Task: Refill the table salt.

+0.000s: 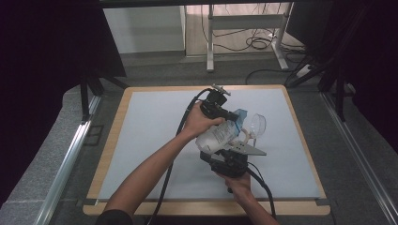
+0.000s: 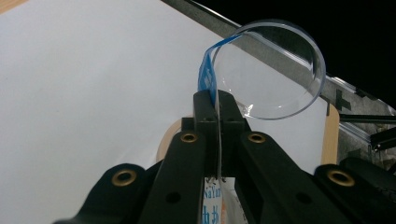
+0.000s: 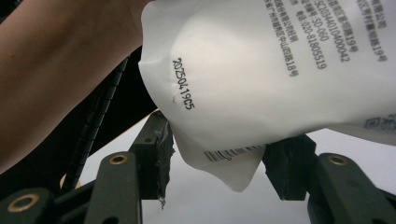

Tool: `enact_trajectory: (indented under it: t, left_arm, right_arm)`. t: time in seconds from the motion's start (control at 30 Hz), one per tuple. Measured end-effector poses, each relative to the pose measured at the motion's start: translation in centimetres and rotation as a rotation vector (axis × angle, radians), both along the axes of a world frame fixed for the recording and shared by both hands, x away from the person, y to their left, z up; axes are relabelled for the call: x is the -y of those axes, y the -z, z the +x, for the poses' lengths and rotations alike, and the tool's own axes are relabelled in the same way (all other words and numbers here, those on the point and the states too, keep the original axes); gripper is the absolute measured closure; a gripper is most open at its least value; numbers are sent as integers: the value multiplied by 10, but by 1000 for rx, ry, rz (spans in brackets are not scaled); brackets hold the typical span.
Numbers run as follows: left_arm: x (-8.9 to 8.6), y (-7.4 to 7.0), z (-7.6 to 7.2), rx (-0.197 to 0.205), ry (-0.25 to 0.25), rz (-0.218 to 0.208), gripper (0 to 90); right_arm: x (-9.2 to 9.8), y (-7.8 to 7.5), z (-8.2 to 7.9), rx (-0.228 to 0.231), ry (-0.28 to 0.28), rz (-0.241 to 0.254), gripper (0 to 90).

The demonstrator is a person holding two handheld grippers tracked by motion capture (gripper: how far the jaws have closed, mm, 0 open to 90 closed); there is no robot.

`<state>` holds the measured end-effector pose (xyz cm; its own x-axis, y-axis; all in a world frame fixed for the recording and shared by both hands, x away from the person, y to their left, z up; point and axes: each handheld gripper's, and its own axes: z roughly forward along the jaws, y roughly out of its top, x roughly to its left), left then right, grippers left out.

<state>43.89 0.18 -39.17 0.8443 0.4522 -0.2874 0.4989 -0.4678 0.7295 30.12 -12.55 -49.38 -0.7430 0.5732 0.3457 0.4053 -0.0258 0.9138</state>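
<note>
Pinching the blue top edge [image 2: 206, 74] of the white pouch [image 3: 261, 70], the left gripper [image 2: 217, 109] is clenched; the right gripper [image 3: 217, 154] clasps its bulging bottom, jaws half spread.

"2025041905" on white pouch [image 3: 261, 70]

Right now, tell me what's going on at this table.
A person works with a gripper in each hand above a white table. The left gripper is shut on the thin blue-printed top edge of a white pouch, next to a clear round dish. The right gripper has its jaws around the pouch's lower end, the left pad touching it; whether the right pad presses cannot be told. The pouch is held up off the table between the two grippers, with the dish just beyond its top.
</note>
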Motion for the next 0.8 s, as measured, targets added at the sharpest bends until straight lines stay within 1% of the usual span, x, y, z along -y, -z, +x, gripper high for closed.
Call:
enact_trajectory:
  t: [0.17,0.47,0.67,0.8]
  left_arm:
    - [-2,-1,0,6,0,-2,900]
    - [-1,-1,0,5,-4,10,900]
    - [2,-1,0,6,-1,12,900]
    - [4,0,-1,-2,1,4,900]
  right_arm:
    - [1,0,0,8,-7,1,474]
    - [2,0,1,1,-15,7,481]
    - [2,0,2,-9,-8,8,494]
    - [2,1,3,-13,5,1,501]
